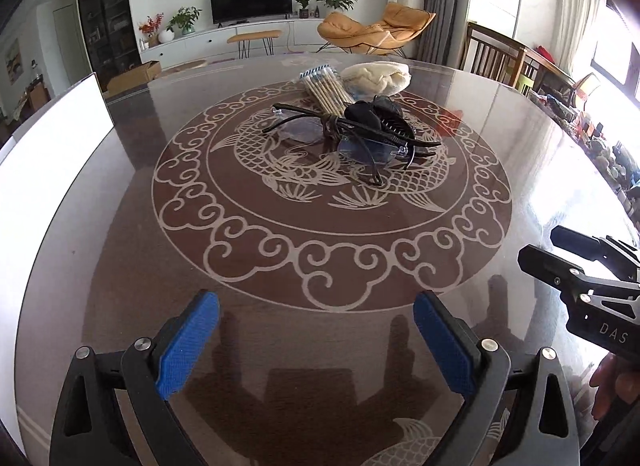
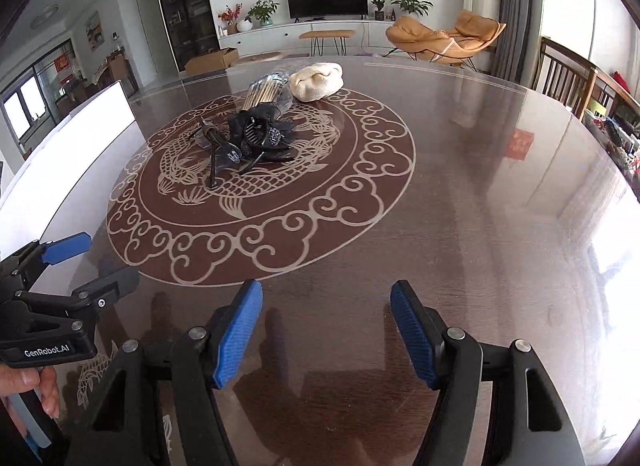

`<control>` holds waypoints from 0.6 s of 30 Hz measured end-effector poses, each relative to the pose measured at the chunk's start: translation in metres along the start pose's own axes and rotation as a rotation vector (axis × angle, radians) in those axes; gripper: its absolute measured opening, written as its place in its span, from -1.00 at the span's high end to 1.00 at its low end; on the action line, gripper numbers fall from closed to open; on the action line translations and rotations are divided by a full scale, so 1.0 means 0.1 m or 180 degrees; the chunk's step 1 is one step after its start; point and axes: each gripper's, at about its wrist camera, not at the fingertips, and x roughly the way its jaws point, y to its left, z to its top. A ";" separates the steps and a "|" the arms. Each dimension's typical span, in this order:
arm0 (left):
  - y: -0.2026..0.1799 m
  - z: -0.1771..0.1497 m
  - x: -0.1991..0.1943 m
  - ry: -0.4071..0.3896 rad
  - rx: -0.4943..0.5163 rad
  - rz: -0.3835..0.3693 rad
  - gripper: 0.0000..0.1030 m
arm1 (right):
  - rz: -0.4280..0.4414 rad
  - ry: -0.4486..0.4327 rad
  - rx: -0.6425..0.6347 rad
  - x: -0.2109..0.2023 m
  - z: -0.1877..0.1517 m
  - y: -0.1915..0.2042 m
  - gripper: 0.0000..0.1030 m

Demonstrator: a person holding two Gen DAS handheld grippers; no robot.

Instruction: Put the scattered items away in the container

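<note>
Left gripper [image 1: 316,306]: jaws are standing wide apart, holding nothing, blue pads [image 1: 188,342] hovering over the near edge of the round table [image 1: 120,250]. It is also showing at 9 o'clock in the right wrist view [image 2: 92,262], again spread and empty.

Right gripper [image 2: 326,298]: jaws are likewise standing wide, gripping nothing, over the near table edge. In the left wrist view it is entering at 3 o'clock [image 1: 560,250].

Scattered items are lying in one cluster on the carved fish medallion [image 1: 304,169] at the table's centre, toward 12 o'clock from both grippers and well apart from them:
- clear-lensed glasses [image 1: 360,149] with dark arms, nearest the grippers;
- a black hair claw clip [image 1: 376,115] resting on the glasses, shown also in the right wrist view [image 2: 256,131];
- a packet of wooden sticks [image 1: 326,91], just behind the clip [image 2: 266,91];
- a cream cloth bundle [image 1: 378,75], farthest, at about 1 o'clock of the sticks [image 2: 316,81].

Container: a white, straight-walled box [image 1: 56,133] is sitting at the table's left edge, at 10 o'clock from the left gripper; only its side wall is showing, so its contents cannot be told. The right wrist view is showing it at 9 to 10 o'clock [image 2: 80,141], well apart from the cluster.
</note>
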 end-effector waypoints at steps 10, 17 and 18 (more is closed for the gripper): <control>-0.06 0.09 0.16 0.0078 0.0043 0.0018 -0.94 | -0.0087 0.0034 -0.0134 0.17 0.06 0.15 -0.35; -0.06 0.09 0.17 0.0100 0.0035 0.0011 -1.00 | -0.0103 0.0075 -0.0202 0.23 0.06 0.20 -0.52; -0.06 0.09 0.17 0.0101 0.0035 0.0011 -1.00 | -0.0100 0.0075 -0.0201 0.23 0.06 0.20 -0.52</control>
